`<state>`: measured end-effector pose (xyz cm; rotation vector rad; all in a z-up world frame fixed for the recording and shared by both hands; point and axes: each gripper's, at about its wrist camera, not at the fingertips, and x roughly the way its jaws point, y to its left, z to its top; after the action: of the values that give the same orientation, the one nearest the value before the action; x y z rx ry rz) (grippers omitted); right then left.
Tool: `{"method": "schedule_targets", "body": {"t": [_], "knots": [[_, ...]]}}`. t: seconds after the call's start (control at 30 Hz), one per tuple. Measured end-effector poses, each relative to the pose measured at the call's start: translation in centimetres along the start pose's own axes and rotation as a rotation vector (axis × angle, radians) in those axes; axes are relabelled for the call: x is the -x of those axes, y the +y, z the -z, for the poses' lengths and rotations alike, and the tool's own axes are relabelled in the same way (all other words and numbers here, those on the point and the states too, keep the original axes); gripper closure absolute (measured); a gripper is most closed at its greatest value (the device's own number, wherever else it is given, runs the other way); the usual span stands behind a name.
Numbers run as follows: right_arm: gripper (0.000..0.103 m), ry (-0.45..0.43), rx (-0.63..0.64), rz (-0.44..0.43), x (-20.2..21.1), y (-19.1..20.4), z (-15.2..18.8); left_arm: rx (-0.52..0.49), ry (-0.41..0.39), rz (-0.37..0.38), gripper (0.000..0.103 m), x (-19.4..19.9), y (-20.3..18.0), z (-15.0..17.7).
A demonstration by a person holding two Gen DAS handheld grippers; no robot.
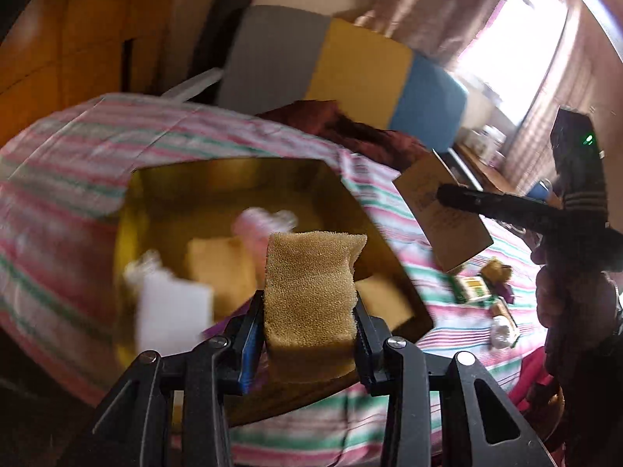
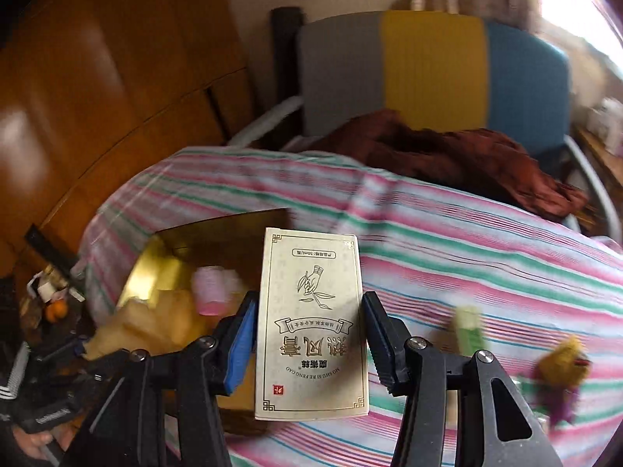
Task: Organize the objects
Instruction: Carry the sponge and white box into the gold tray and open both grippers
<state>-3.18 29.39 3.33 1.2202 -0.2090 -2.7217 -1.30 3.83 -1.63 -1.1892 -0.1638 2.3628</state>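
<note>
Left tongs [image 1: 310, 313] pinched tight on sponge [image 1: 311, 292], over gold tray [image 1: 128, 233]. Right tongs [image 2: 310, 334] flanking a box [image 2: 311, 327] just right of tray; grip contact unclear.

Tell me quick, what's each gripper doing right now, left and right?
Left gripper: closed on the tan sponge, above the gold box.
Right gripper: holding the cream carton between its fingers.
</note>
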Motion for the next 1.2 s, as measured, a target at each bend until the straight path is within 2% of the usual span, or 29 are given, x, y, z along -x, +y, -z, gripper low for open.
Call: {"method": "schedule_targets", "body": {"t": [0.13,0.2,0.33,0.47,0.5,0.6,0.77,0.83,0.87,0.93,1.1,1.2], "knots": [[0.050,0.062,0.114,-0.083,-3.0,5.2,-0.1,0.040,0.011,-0.010,0.064,0.2,2.0,1.2],[0.050,0.129,0.188,-0.106,-5.1,7.6,0.2,0.058,0.015,-0.005,0.064,0.2,2.8,1.7],[0.050,0.247,0.301,-0.076,-9.2,10.4,0.5,0.071,0.018,0.008,0.064,0.2,3.3,2.1],[0.051,0.339,0.352,-0.032,-12.9,11.4,0.5,0.070,0.019,0.027,0.064,-0.1,3.4,2.2],[0.051,0.339,0.361,0.007,-13.7,11.4,0.4,0.069,0.020,0.029,0.064,-0.2,3.4,2.3],[0.051,0.322,0.335,0.050,-14.8,11.2,-0.2,0.069,0.032,0.039,0.063,-0.6,3.3,2.2],[0.051,0.291,0.302,0.050,-14.8,11.0,-0.6,0.072,0.030,0.058,0.059,-0.8,3.0,1.7],[0.046,0.274,0.279,0.037,-14.5,11.0,-0.7,0.087,0.028,0.072,0.054,-0.6,2.8,1.6],[0.034,0.268,0.260,0.025,-14.2,10.8,-0.9,0.094,0.033,0.083,0.054,-0.6,2.8,1.7],[0.022,0.244,0.232,0.004,-13.4,10.6,-1.1,0.103,0.036,0.094,0.052,-0.5,2.8,1.8],[0.022,0.206,0.192,-0.018,-11.6,10.4,-1.1,0.104,0.040,0.098,0.052,-0.3,2.6,2.0],[0.020,0.250,0.149,-0.140,-11.4,10.4,-0.5,0.102,0.047,0.083,0.052,-0.3,2.7,2.2]]}}
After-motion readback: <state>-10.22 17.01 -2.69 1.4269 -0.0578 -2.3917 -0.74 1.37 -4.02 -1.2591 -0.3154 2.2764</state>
